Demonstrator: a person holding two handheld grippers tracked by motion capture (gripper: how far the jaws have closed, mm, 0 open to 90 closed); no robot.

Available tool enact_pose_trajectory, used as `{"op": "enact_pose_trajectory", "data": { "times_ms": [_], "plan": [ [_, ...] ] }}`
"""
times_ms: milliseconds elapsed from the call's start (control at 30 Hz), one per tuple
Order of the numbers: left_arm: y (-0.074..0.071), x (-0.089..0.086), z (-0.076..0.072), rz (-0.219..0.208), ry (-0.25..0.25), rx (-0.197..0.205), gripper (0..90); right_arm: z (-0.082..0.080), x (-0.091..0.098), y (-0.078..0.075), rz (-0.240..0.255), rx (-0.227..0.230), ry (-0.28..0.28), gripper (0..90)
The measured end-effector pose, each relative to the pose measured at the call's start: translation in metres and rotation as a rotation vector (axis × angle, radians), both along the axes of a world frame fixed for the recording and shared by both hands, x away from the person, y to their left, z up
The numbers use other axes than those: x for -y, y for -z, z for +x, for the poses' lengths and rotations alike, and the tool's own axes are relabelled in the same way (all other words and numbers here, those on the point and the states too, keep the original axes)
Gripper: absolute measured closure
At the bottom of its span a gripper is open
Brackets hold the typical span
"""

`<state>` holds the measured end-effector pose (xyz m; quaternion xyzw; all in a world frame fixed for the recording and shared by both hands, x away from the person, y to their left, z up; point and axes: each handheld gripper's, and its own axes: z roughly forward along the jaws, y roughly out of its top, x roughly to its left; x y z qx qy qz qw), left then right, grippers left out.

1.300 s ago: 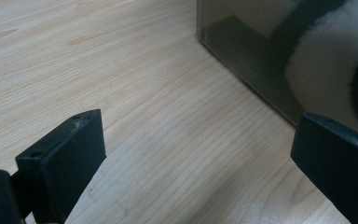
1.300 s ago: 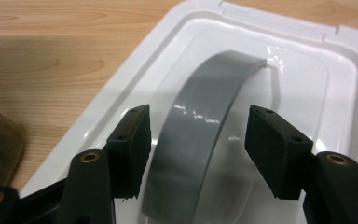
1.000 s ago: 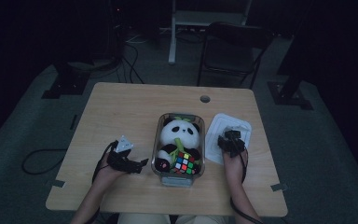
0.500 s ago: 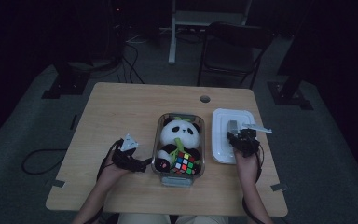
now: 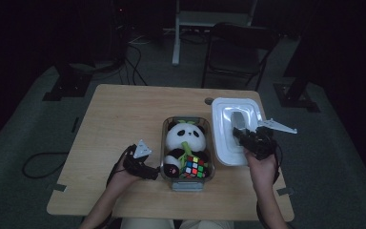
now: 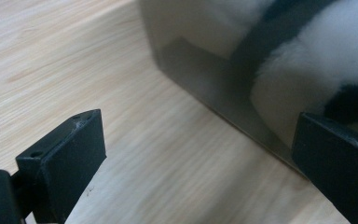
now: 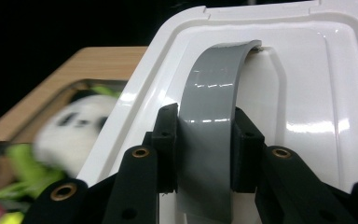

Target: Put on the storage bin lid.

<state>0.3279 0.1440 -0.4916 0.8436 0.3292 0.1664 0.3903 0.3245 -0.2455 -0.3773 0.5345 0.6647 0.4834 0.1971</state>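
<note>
A clear container in the middle of the table holds a panda plush and a colourful puzzle cube. Right of it, a white lid is raised off the table and tilted. My right gripper has just been closing and is shut on the lid's grey handle, with its pads pressing both sides of the strip. My left gripper lies low on the table beside the container's left wall, jaws wide open with nothing between them. The panda's fur shows through that wall.
The wooden table has a round cable hole near its far edge. A dark chair and stand legs are on the floor behind it. Bare wood stretches to the left of the container.
My right gripper has risen and taken the white lid up off the table, tilting it. My left gripper has slid right, closer to the container's wall.
</note>
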Motion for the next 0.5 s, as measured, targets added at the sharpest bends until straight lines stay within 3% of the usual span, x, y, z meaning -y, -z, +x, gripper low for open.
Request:
{"op": "enact_pose_trajectory", "data": {
  "times_ms": [300,433,500],
  "plan": [
    [0.003,0.029,-0.004,0.032,0.04,0.002,3.7,-0.009,-0.03,-0.012,0.029,0.001,-0.132,68.8],
    [0.001,0.04,-0.005,0.008,0.073,-0.007,3.7,-0.013,-0.043,-0.012,0.043,-0.013,-0.189,68.8],
    [0.0,0.045,-0.007,0.025,0.089,0.01,3.7,-0.015,-0.05,-0.011,0.047,-0.024,-0.216,68.8]
  ]
}}
